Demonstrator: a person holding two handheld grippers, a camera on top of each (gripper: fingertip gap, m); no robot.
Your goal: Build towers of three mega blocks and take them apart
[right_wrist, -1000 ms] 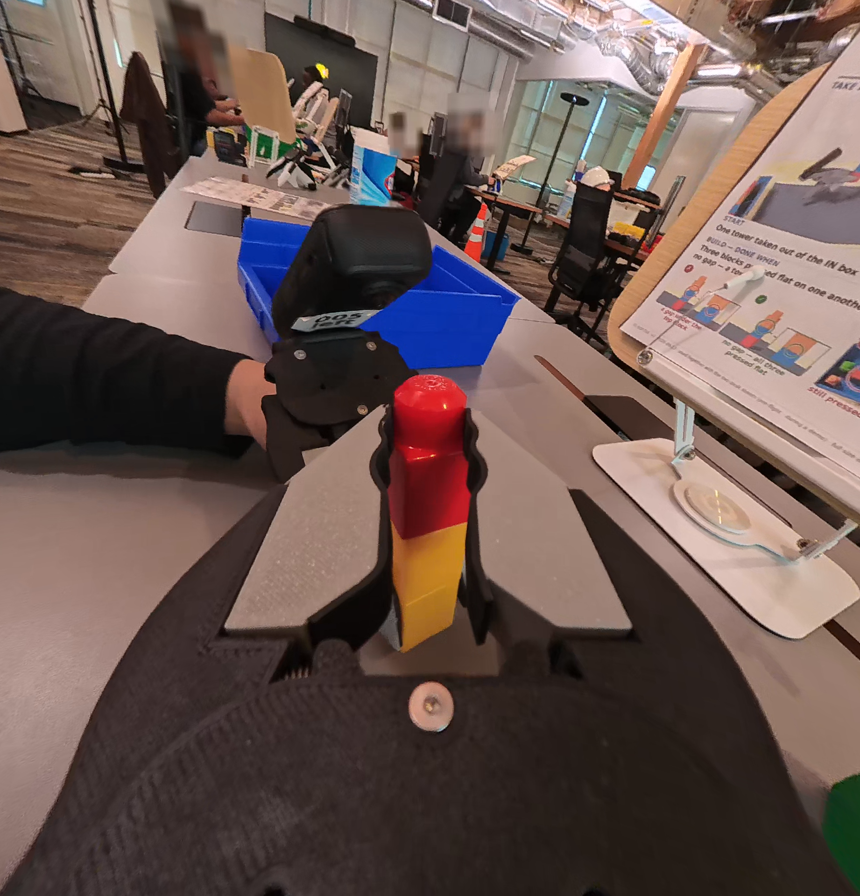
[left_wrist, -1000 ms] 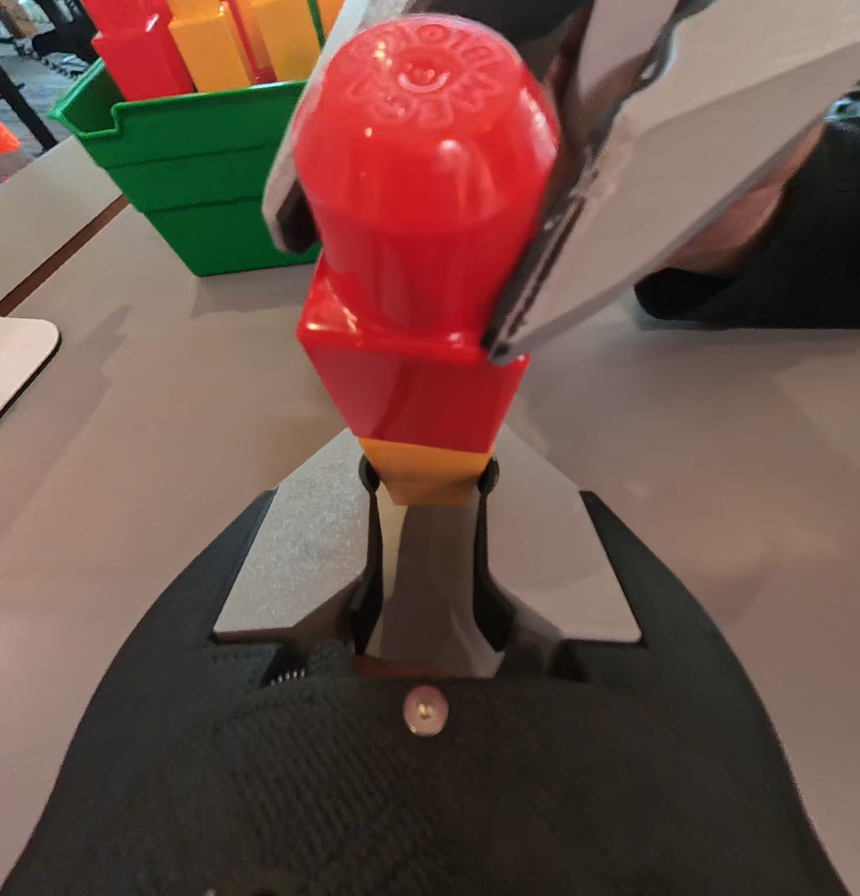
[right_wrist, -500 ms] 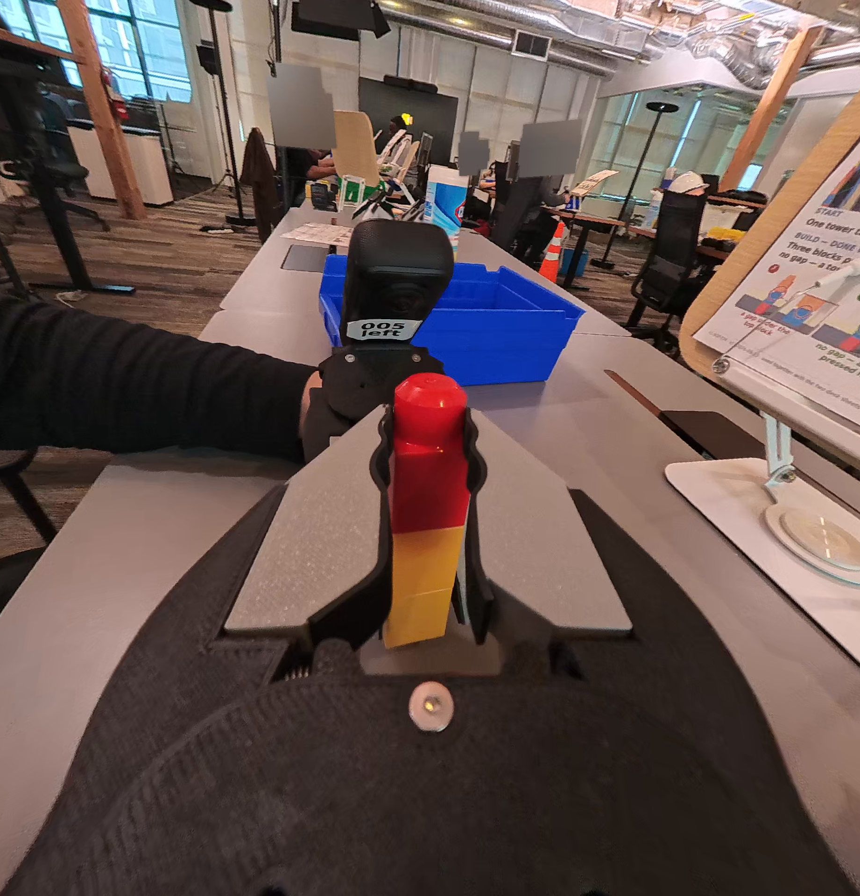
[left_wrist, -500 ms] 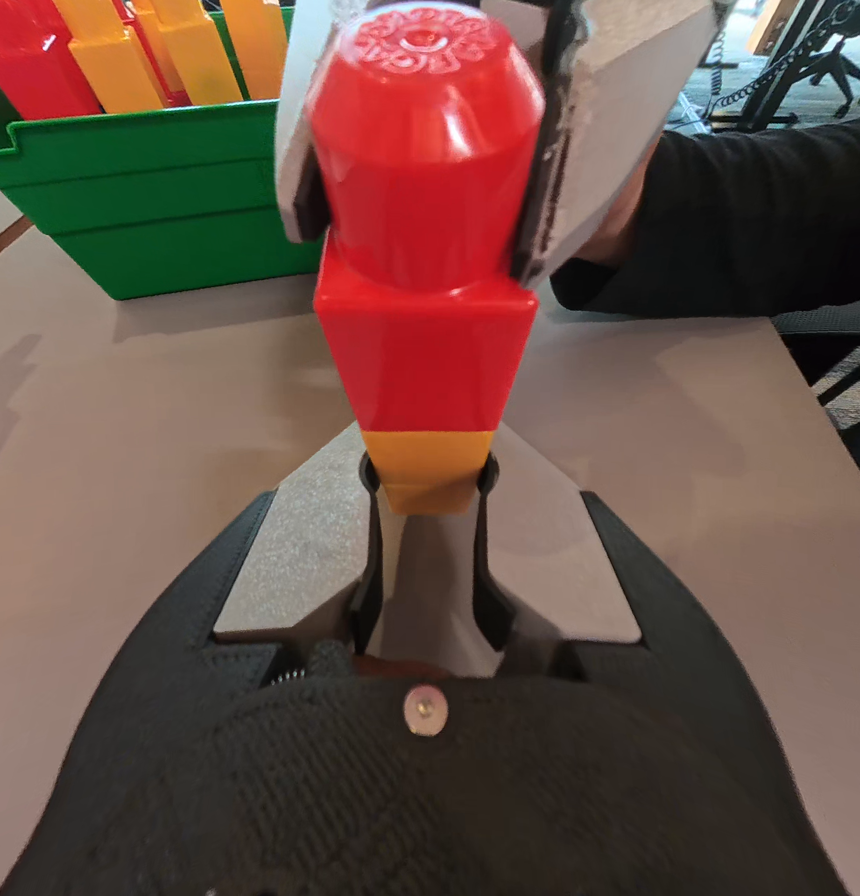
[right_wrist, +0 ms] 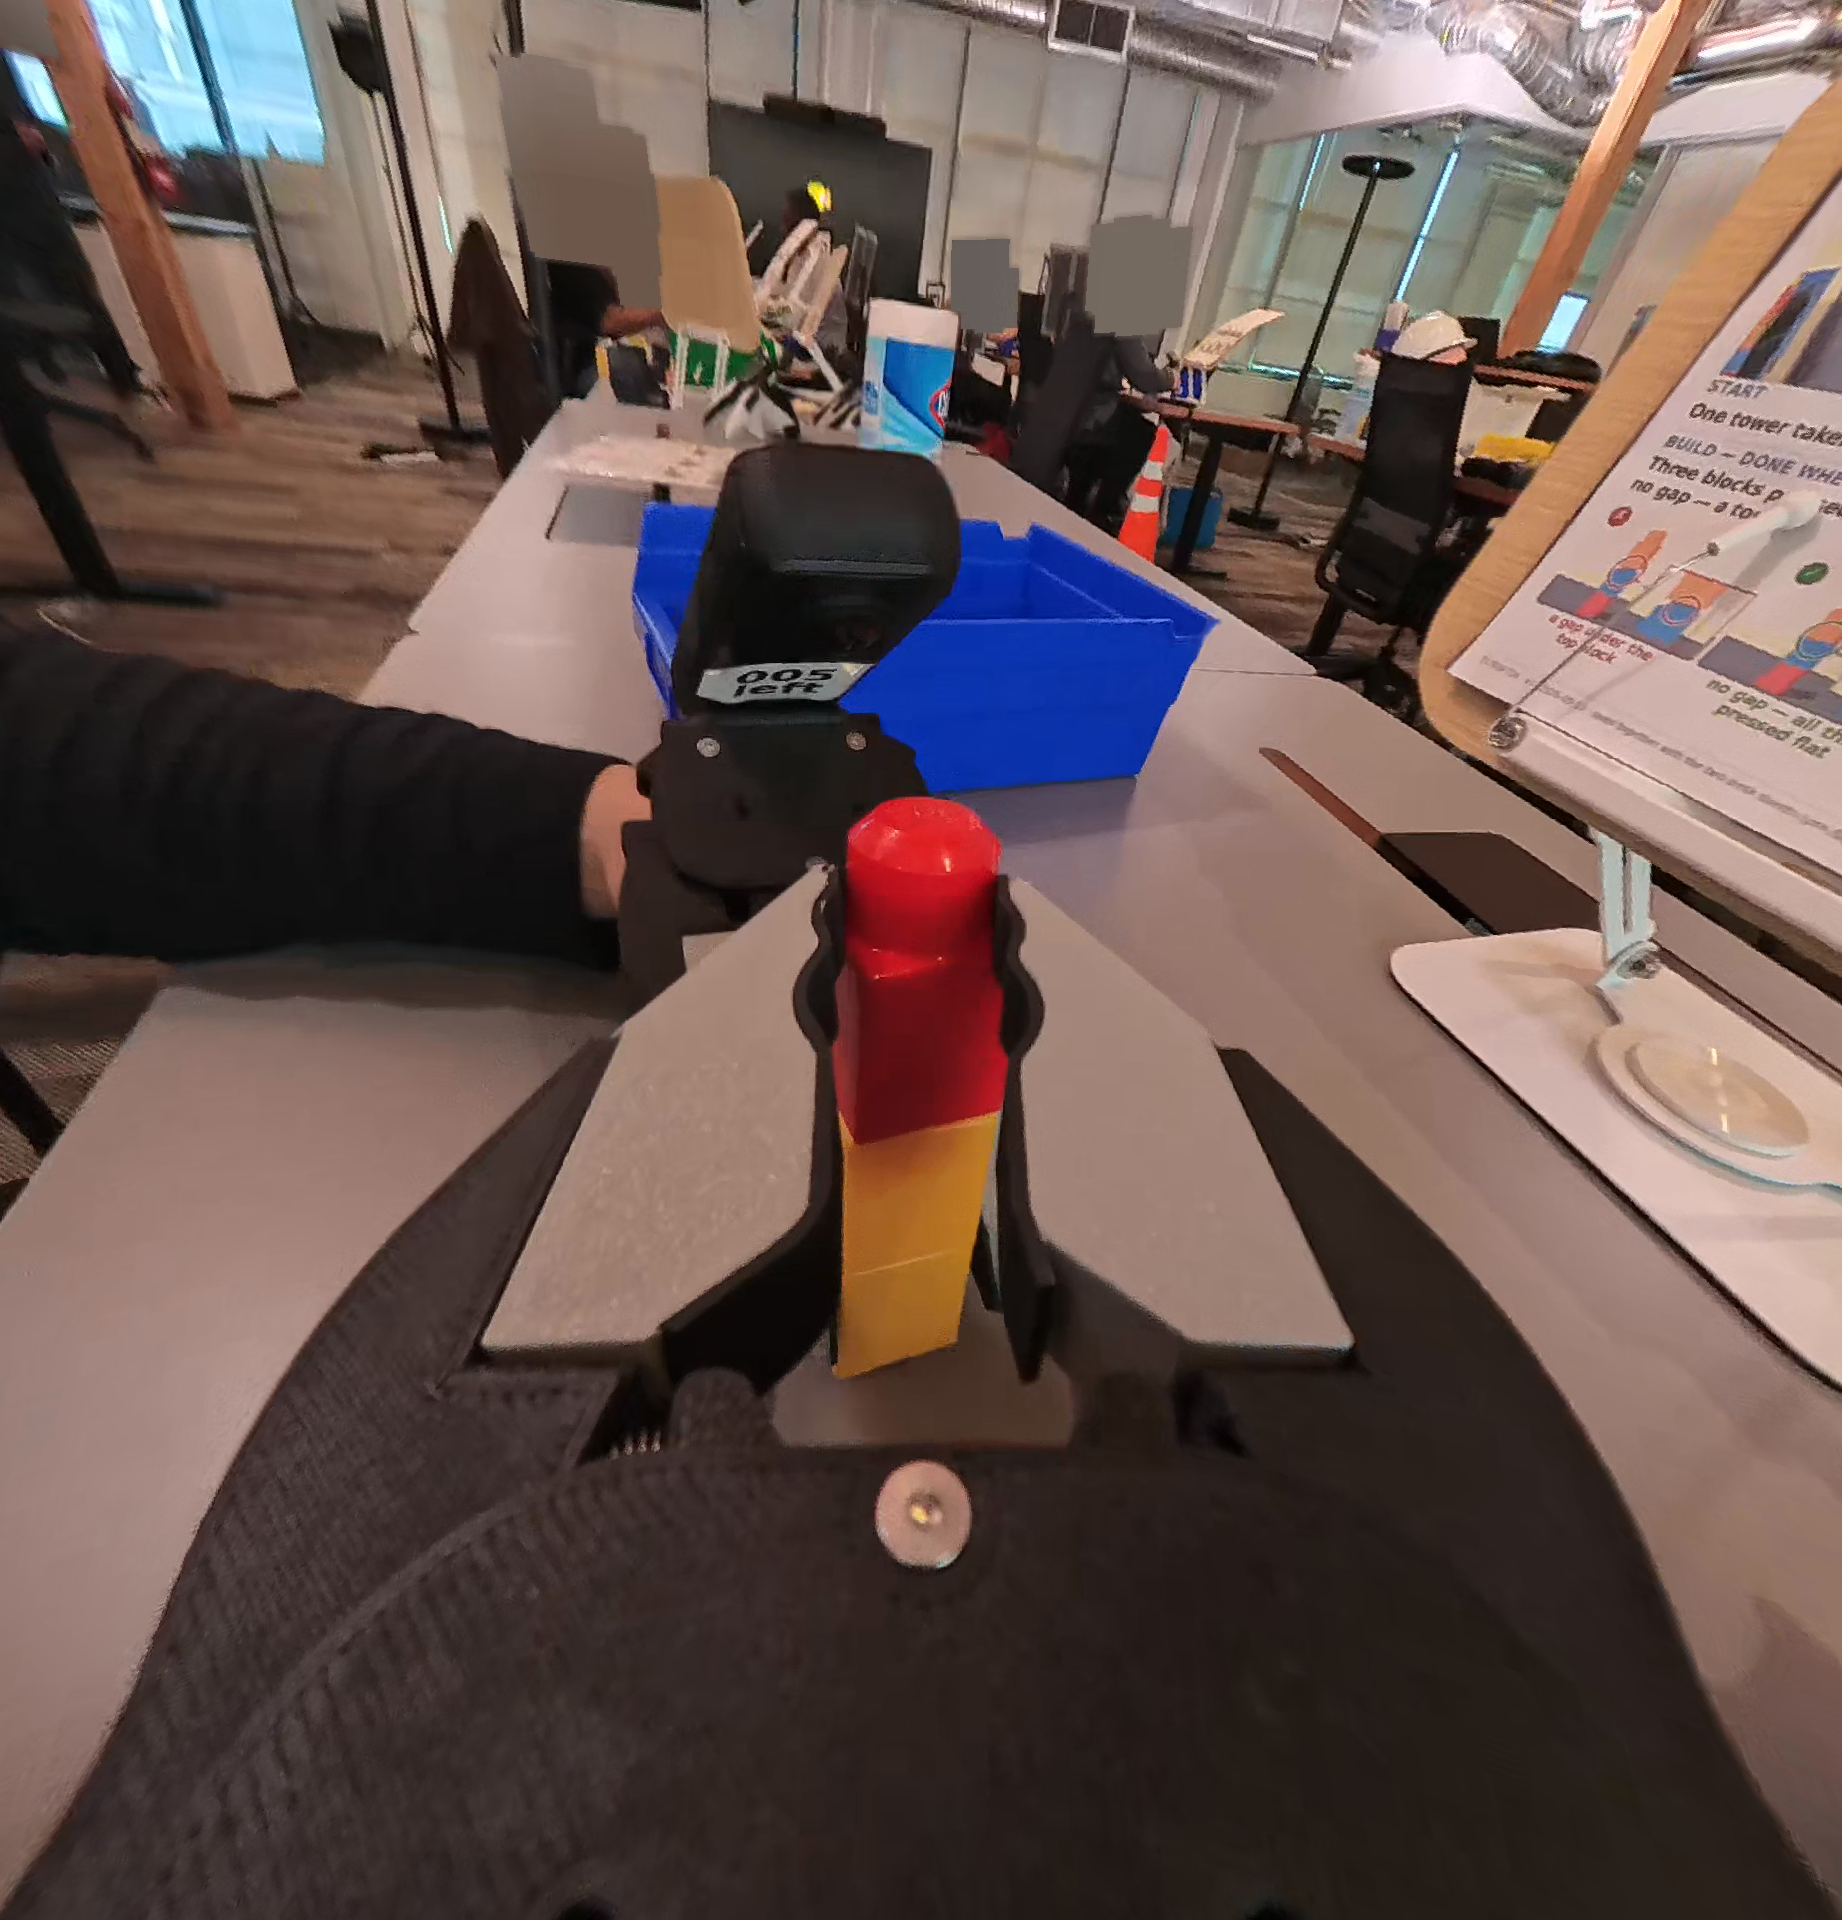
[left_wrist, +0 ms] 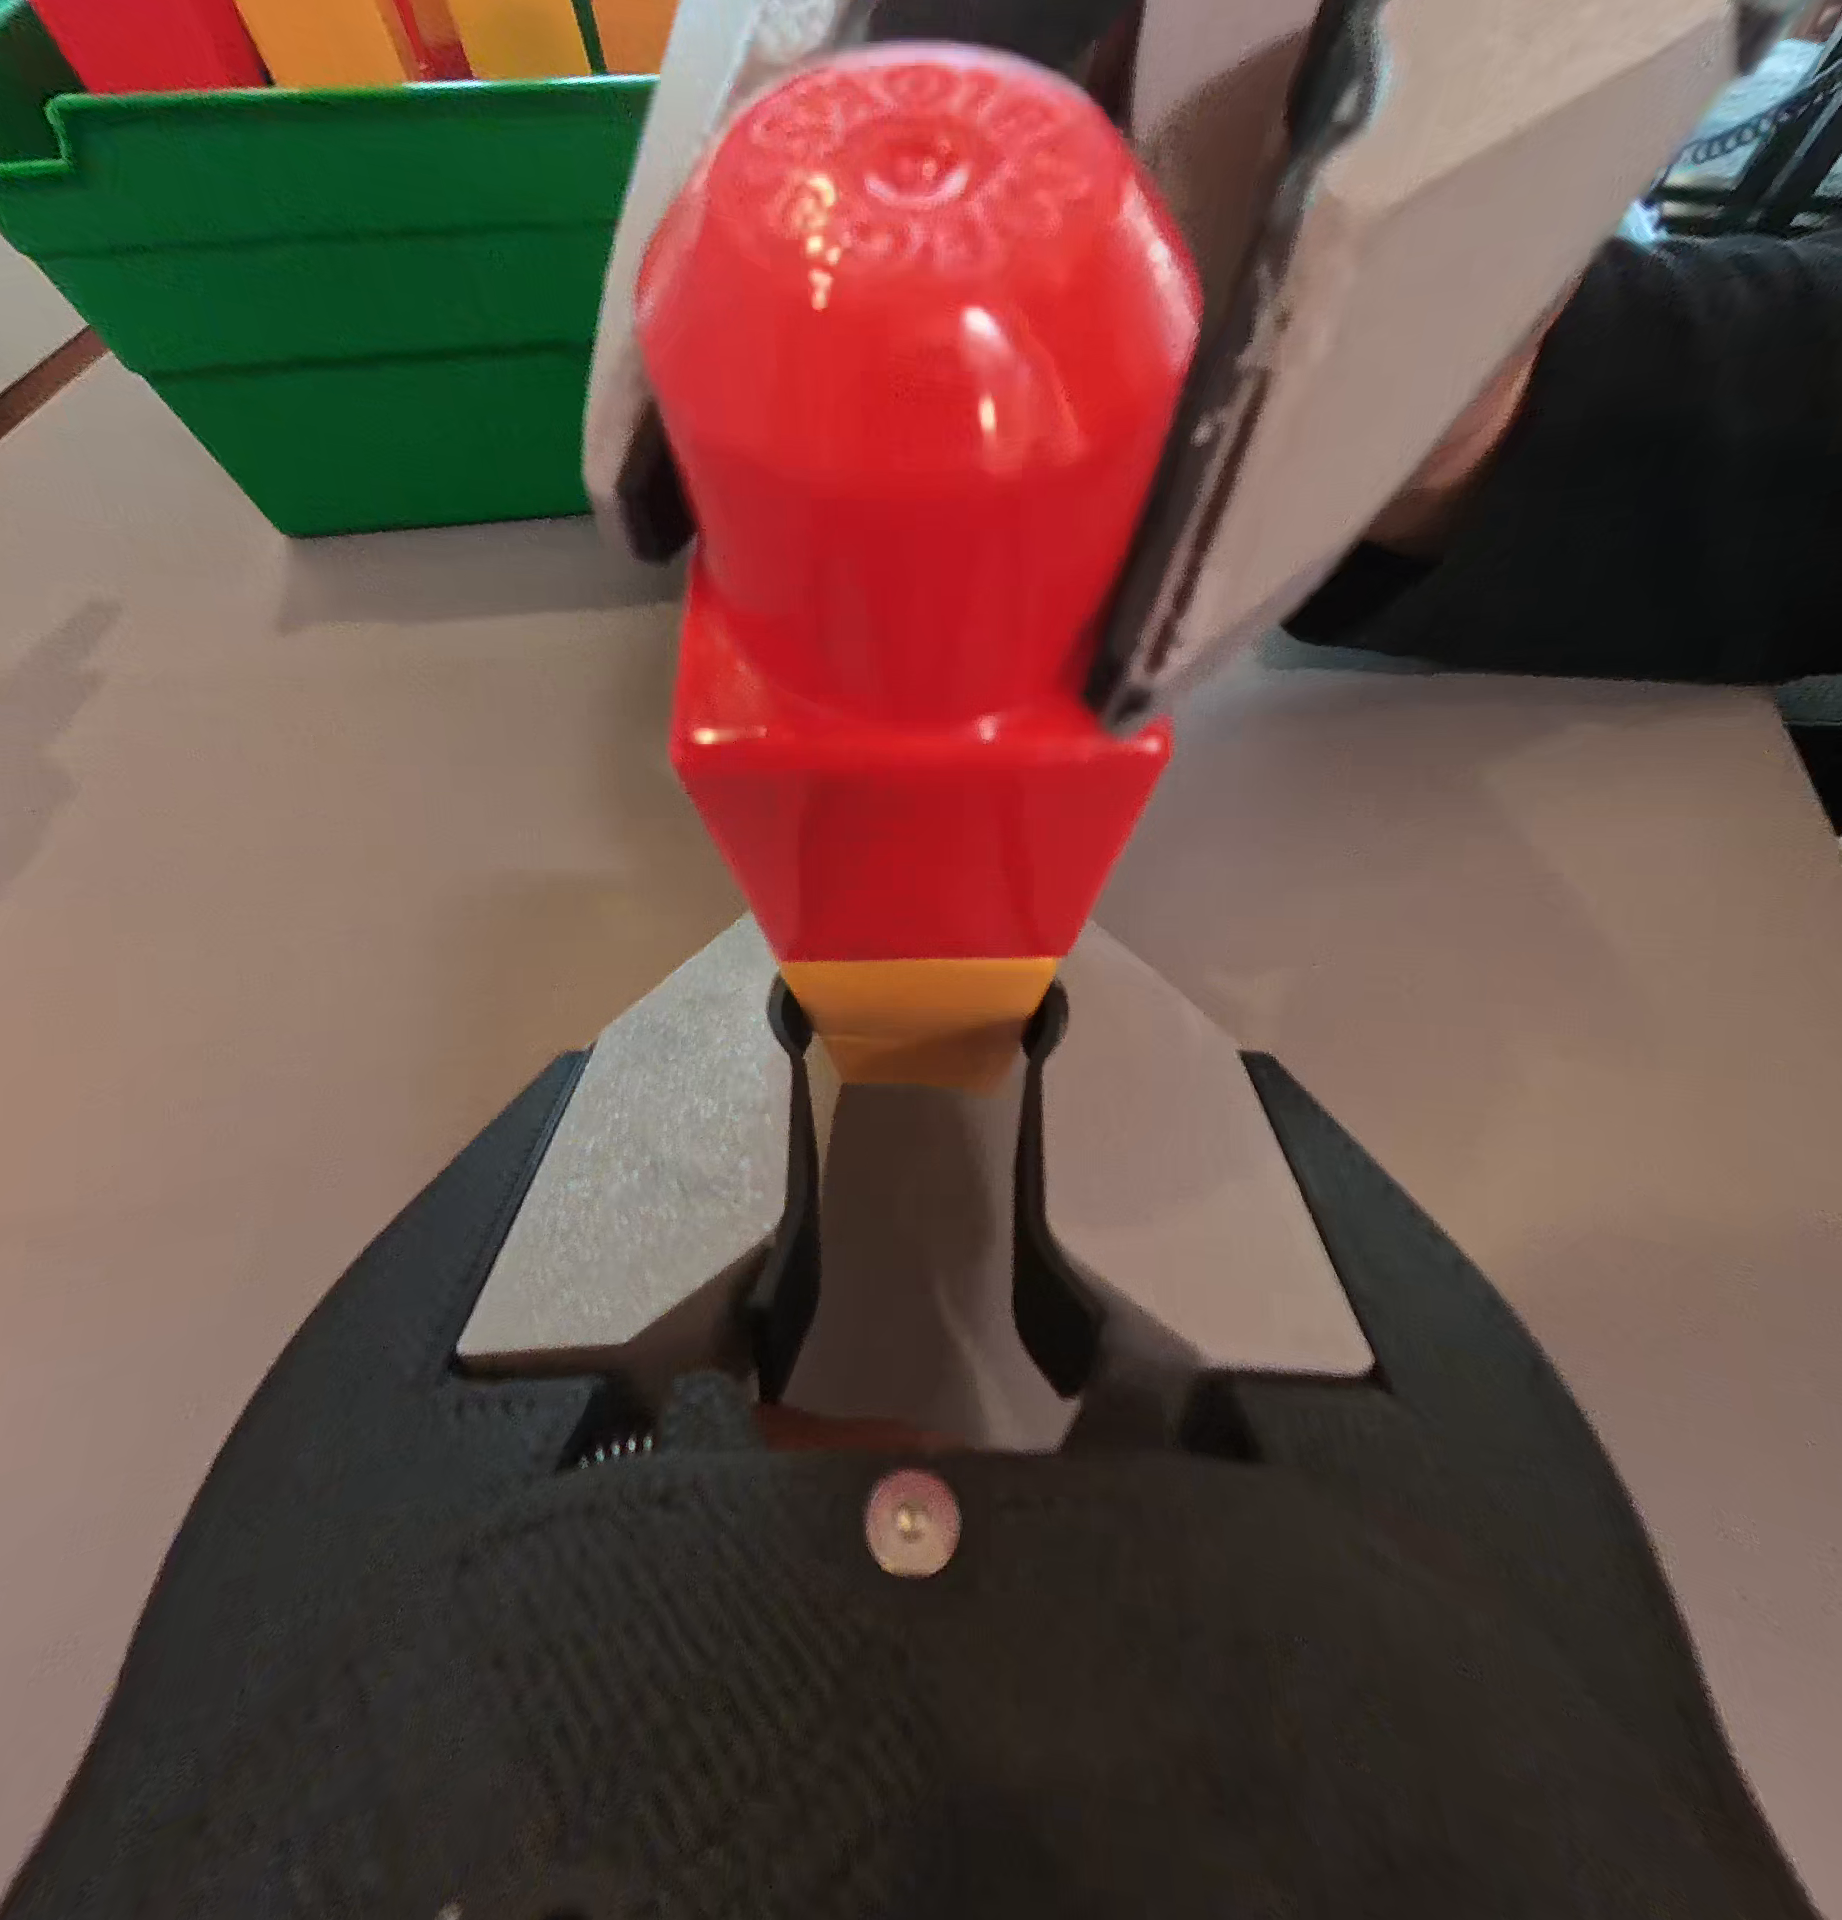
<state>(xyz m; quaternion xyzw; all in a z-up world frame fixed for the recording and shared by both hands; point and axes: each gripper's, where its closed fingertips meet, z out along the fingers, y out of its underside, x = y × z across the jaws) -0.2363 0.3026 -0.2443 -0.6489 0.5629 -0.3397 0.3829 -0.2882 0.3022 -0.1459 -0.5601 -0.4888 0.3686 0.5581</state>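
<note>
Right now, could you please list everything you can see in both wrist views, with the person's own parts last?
Tower of mega blocks: one, red block over yellow blocks, held off the table between both grippers.
Green bin: one, far left on the table in the left wrist view, holding upright red and yellow blocks.
Blue bin: one, on the table behind the left gripper.
Instruction board: one, wood-backed, on a white stand at right.
Wipes canister: one, blue and white, on the table far back.
Traffic cone: one, orange, on the floor behind.
Table: grey.
People: several, seated far back.
Left gripper: shut on the tower's yellow end.
Right gripper: shut on the red block.
Sleeves: black.
</note>
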